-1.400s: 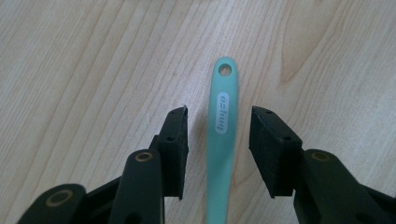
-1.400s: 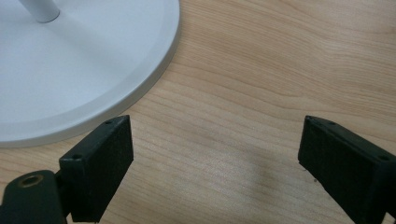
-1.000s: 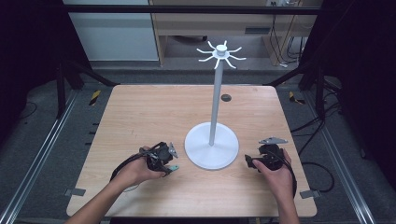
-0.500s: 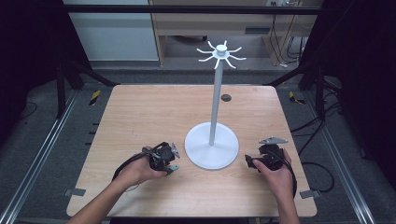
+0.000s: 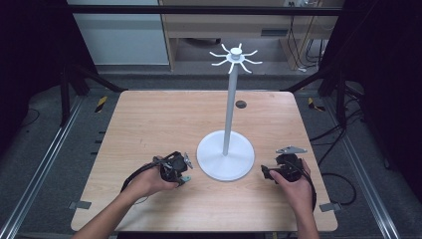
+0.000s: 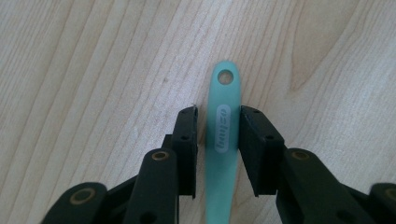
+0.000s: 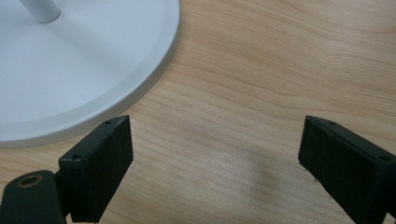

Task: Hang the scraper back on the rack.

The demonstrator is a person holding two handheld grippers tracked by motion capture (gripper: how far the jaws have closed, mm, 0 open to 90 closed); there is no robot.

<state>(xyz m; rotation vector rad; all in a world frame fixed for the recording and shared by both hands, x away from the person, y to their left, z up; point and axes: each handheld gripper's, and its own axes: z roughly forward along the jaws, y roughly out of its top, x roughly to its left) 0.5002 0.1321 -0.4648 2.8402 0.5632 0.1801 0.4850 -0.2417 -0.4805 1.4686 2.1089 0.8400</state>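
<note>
left gripper (image 6: 217, 140) clamped around a teal handle (image 6: 222, 140) on the surface (image 5: 159, 119), right gripper (image 7: 215, 158) spread wide, holding nothing

White hook stand (image 5: 228, 149): centre of table (image 5: 149, 119). Left gripper (image 5: 175, 169) and right gripper (image 5: 278, 171): flanking its base, near front edge.

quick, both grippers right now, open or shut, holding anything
Left gripper: jaws close around a mint-green plastic handle with a hang hole; a slight gap shows on one side, so a firm grip cannot be told.
Right gripper: open wide, holding nothing.
</note>
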